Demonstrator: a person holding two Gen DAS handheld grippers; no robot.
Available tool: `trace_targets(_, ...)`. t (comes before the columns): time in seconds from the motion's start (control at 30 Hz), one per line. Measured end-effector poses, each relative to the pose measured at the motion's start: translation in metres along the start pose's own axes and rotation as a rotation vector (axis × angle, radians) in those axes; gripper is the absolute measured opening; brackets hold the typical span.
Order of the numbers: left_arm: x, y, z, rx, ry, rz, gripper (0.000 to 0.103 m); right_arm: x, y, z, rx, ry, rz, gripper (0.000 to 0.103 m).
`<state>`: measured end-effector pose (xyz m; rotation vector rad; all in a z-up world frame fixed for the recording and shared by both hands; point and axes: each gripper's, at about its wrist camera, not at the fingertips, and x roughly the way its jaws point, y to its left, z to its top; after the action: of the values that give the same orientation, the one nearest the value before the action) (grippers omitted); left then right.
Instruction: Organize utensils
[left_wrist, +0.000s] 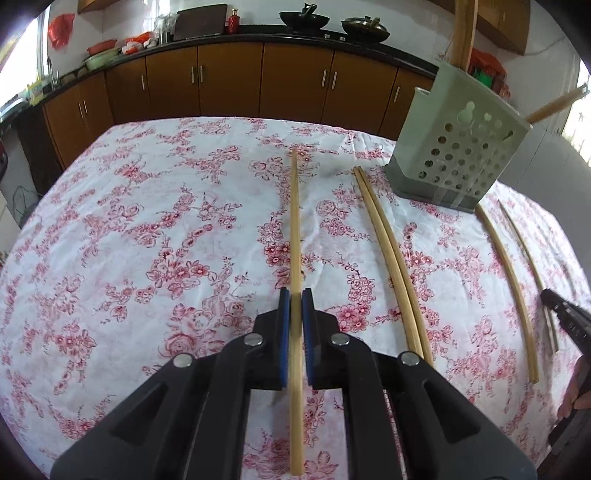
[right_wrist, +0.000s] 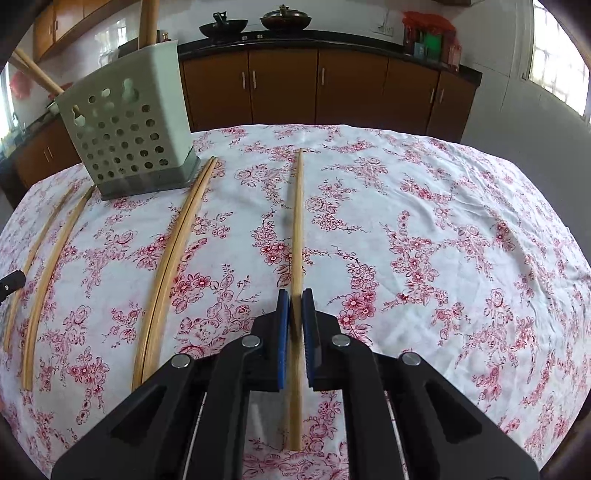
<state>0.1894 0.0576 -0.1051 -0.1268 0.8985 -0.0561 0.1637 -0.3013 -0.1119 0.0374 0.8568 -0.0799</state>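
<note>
On a table covered by a white cloth with red flowers (left_wrist: 147, 229), each gripper pinches its own bamboo chopstick. The left gripper (left_wrist: 295, 295) has its blue pads (left_wrist: 283, 332) pressed against a chopstick (left_wrist: 294, 221) that runs straight away from the camera, its far end pointing toward the brown kitchen cabinets (left_wrist: 229, 81). The right gripper (right_wrist: 295, 297) likewise clamps a chopstick (right_wrist: 297, 221) between its blue pads (right_wrist: 282, 332) — this one lies along the cloth to the right of everything else on the table. Between the two gripped sticks, loose chopsticks lie on the cloth: a pair touching side by side (left_wrist: 384, 243), seen also from the right wrist (right_wrist: 173, 254), then two single ones, near each other but apart (left_wrist: 509, 280) (left_wrist: 526, 254). A pale green perforated utensil holder (left_wrist: 458, 147) stands upright on its grey base at the far ends of those loose sticks — in the right wrist view it sits at upper left (right_wrist: 125, 133), with wooden handles (right_wrist: 149, 22) sticking out of its top.
</note>
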Motion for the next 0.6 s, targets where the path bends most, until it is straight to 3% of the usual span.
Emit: trace_targets(0.6, -0.0005, 0.0028, -0.0021, -0.016, -0.001, -0.017, 0.010, -0.0004, -0.0010, -0.0004, 0.008, 0.000, 0.006, 0.009)
